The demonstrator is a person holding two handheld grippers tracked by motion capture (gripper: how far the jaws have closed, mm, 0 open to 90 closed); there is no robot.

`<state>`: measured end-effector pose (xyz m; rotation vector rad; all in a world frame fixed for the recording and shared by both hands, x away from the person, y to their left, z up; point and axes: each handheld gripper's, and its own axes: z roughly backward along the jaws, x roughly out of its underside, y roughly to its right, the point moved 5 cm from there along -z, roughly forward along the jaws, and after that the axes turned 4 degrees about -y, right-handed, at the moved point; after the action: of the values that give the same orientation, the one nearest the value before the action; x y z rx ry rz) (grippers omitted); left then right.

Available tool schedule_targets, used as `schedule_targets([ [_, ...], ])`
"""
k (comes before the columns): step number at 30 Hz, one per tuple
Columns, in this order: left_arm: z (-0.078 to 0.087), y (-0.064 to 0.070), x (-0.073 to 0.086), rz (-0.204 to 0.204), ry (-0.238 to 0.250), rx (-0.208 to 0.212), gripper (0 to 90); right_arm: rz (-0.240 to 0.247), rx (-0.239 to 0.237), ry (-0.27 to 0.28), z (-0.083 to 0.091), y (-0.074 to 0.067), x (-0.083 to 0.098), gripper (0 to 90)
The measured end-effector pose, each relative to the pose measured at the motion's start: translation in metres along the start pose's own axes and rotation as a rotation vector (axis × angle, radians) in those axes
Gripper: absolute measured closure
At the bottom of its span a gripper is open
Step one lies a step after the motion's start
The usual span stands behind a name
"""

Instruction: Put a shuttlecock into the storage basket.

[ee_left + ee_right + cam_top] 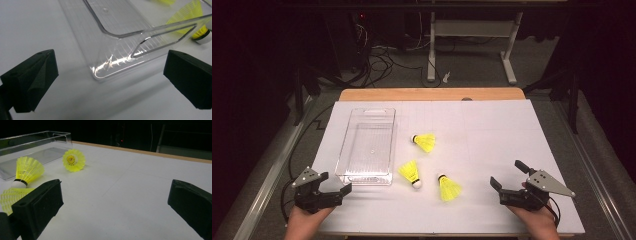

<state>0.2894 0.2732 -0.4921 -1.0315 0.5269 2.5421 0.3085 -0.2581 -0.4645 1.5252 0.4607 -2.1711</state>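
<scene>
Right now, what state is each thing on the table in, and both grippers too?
Clear plastic rectangular bin: upright, nothing in it.
Far yellow plastic shuttlecock: on its side.
Middle yellow shuttlecock: on its side, beside the bin.
Near yellow shuttlecock: on its side.
Left gripper: open, holding nothing.
Right gripper: open, holding nothing.

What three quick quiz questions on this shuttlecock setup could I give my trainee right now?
1. How many yellow shuttlecocks lie on the table, and is any inside the clear tray?
2. True or false: the left claw is clamped on the tray's rim.
3. Which shuttlecock lies closest to the right claw: far, middle or near?

Key
1. Three; none, the tray holds nothing.
2. False: its jaws stand open, short of the tray's near corner.
3. The near one, lying on its side with its cork pointing away from the person.
</scene>
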Motion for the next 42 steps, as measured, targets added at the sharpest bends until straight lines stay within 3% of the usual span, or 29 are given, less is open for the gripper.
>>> schedule_targets([
  [21, -0.006, 0.004, 0.01, -0.008, -0.146, -0.026, 0.8, 0.002, 0.005, -0.015, -0.001, 0.001, 0.0, 1.5],
  [27, -0.006, 0.003, 0.011, 0.021, -0.182, -0.032, 0.8, -0.001, -0.003, -0.016, -0.002, -0.001, -0.001, 1.3],
  [33, -0.011, 0.005, 0.011, 0.024, -0.267, -0.044, 0.9, 0.016, -0.006, -0.023, -0.003, -0.003, 0.0, 0.6],
  [37, -0.008, 0.007, 0.006, 0.03, -0.291, -0.053, 0.8, 0.02, -0.007, -0.021, -0.003, -0.003, 0.001, 0.5],
  [40, -0.006, 0.007, 0.004, 0.045, -0.314, -0.042, 0.8, 0.018, -0.008, -0.021, -0.002, -0.003, 0.001, 0.5],
  [42, -0.006, 0.004, 0.005, 0.051, -0.36, -0.034, 0.8, 0.022, -0.01, -0.022, -0.002, -0.003, 0.001, 0.5],
])
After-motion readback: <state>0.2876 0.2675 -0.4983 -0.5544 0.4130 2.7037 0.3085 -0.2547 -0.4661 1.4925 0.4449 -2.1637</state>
